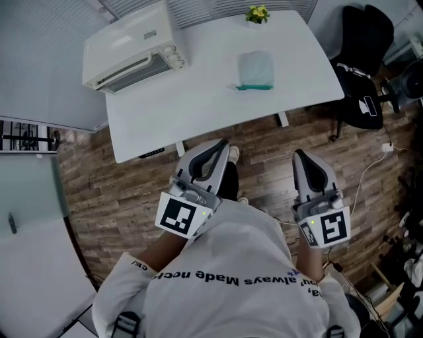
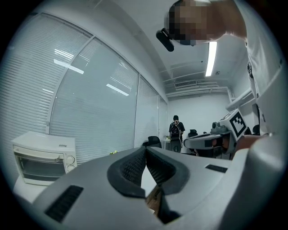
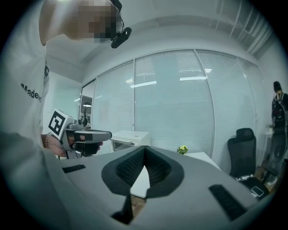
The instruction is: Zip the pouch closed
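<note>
The pouch (image 1: 255,70) is a pale teal, see-through bag with a darker teal strip along its near edge. It lies flat on the white table (image 1: 198,99), right of the middle. My left gripper (image 1: 213,148) and right gripper (image 1: 303,157) are held close to my body over the wooden floor, short of the table's near edge. Both are shut with nothing between the pads. In the left gripper view the jaws (image 2: 145,150) meet at the tips, and so do those in the right gripper view (image 3: 145,149). Neither gripper view shows the pouch.
A white toaster oven (image 1: 132,46) stands at the table's back left, and a small yellow-green plant (image 1: 257,13) at its far edge. A black office chair (image 1: 362,66) is right of the table, with cables on the floor there. A person (image 2: 175,130) stands far off.
</note>
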The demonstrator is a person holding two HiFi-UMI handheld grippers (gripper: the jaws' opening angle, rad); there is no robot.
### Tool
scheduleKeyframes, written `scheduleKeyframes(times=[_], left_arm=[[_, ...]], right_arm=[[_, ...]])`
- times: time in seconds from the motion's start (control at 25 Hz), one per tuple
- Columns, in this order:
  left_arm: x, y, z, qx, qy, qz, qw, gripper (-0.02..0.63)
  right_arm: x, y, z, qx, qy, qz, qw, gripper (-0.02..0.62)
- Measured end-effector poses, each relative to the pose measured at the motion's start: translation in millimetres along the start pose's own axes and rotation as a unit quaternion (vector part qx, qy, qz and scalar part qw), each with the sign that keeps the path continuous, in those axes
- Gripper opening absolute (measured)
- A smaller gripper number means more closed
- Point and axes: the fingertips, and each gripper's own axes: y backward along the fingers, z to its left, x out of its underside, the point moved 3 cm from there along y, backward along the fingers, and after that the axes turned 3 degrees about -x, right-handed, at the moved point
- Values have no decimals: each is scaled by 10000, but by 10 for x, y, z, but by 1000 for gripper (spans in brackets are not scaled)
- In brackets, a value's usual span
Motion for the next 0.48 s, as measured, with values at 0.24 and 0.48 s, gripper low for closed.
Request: scheduleKeyframes(times=[0.24,0.48], left_arm=[[-42,-460,394,150,2,56,9999,20],[-48,-893,764,268,-13,158,9995,20]], right_arm=[[-100,-488,-244,61,-38,59,10000,7],[-213,-957,-517,115,-57,60,9999,7]])
